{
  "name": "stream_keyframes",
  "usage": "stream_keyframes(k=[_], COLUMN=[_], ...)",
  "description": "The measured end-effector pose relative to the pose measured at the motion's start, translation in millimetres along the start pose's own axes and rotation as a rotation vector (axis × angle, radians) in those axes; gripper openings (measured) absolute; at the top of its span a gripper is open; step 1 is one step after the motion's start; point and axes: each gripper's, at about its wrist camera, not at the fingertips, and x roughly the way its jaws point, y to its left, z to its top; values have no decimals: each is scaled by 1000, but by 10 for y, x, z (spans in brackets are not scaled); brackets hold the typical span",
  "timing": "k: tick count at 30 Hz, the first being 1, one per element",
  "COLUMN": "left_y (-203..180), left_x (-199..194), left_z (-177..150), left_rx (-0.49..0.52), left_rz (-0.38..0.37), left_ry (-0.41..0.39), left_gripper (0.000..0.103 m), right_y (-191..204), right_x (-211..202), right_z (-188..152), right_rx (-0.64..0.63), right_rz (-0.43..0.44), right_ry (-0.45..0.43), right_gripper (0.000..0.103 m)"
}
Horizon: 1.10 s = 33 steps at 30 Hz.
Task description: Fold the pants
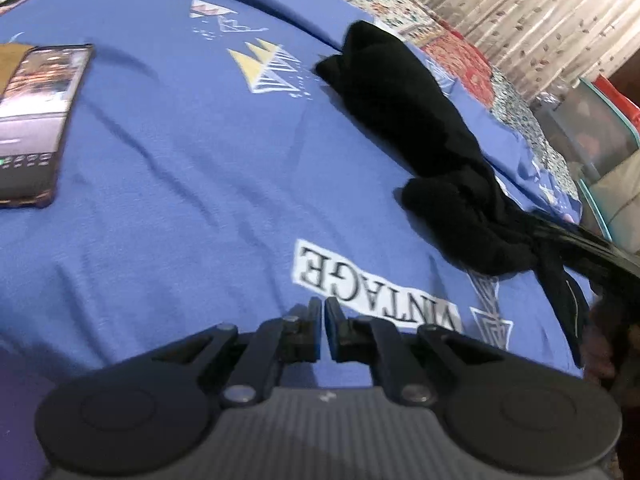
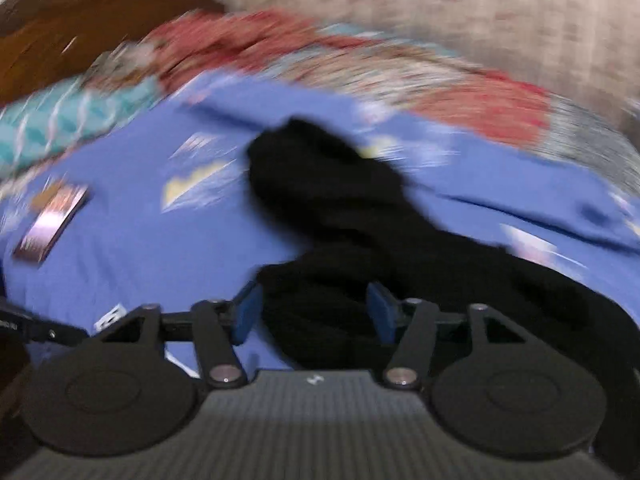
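Black pants [image 1: 420, 152] lie bunched lengthwise, running away from spread right tongs [image 2: 312, 312]; left tongs [image 1: 323, 312] pressed together.

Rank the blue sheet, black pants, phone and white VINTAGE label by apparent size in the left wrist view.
1. Blue sheet, fills most of the view.
2. Black pants, a crumpled heap.
3 and 4. Phone and VINTAGE label: too alike to rank; the phone is cut off by the frame edge.

I see black pants [image 1: 404, 120] lying on a blue sheet [image 1: 180, 184] printed with yellow and white triangles and black "VINTAGE" lettering on white. Behind it, a patchwork quilt [image 1: 460, 52] shows red, cream and teal. My gripper pads [image 2: 244, 312] are blue.
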Motion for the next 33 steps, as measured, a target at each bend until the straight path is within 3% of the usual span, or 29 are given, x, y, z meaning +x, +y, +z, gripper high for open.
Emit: stream_keyframes(k=[2, 4, 5, 6, 8, 10, 13, 15, 16, 18, 20, 22, 23, 27, 30, 32, 33], left_y=[61, 113, 134, 148, 162, 161, 147, 144, 146, 164, 179, 189, 196, 165, 60, -66, -123], left_x=[-51, -95, -115, -122, -116, -99, -77, -57, -44, -16, 4, -8, -13, -12, 60, 124, 168], left_z=[2, 6, 1, -4, -2, 2, 2, -1, -6, -11, -10, -9, -6, 25, 86, 145, 169], left_rx=[-15, -31, -39, -43, -46, -44, -55, -65, -71, -81, -85, -88, -89, -79, -61, -29, -11], left_rz=[12, 18, 21, 23, 22, 19, 7, -1, -4, -9, -10, -15, -17, -24, -32, -42, -50], left_ry=[-11, -20, -23, -23, -20, -20, -21, -27, -27, -17, -10, -8, -9, -14, -1, 3, 5], left_gripper=[4, 4, 4, 4, 4, 4, 4, 4, 6, 8, 8, 12, 18, 36, 61, 83, 88], right_y=[190, 287, 258, 234, 145, 12, -284, -489, -488, -447, -254, 35, 132, 89, -3, -4, -8], right_x=[292, 558, 682, 766, 762, 508, -102, -493, -574, -506, -209, 45, 102, 110, 72, 7, -38], right_z=[111, 113, 99, 76, 124, 332, 725, 805, 777, 643, 379, 38, -73, -215, -151, -177, -224], right_rx=[-73, -159, -183, -196, -185, -104, 112, 233, 263, 269, 161, -9, -45, 35, 135, 162, 177], right_rz=[-1, -47, -78, -97, -106, -77, 73, 194, 242, 317, 351, 305, 284, 282, 271, 253, 243], right_ry=[54, 124, 163, 202, 195, 115, -120, -278, -312, -266, -65, 141, 180, 187, 168, 159, 151], right_gripper=[77, 74, 47, 31, 15, 14, 14, 14, 15, 30, 47, 47, 48, 51, 51, 51, 51])
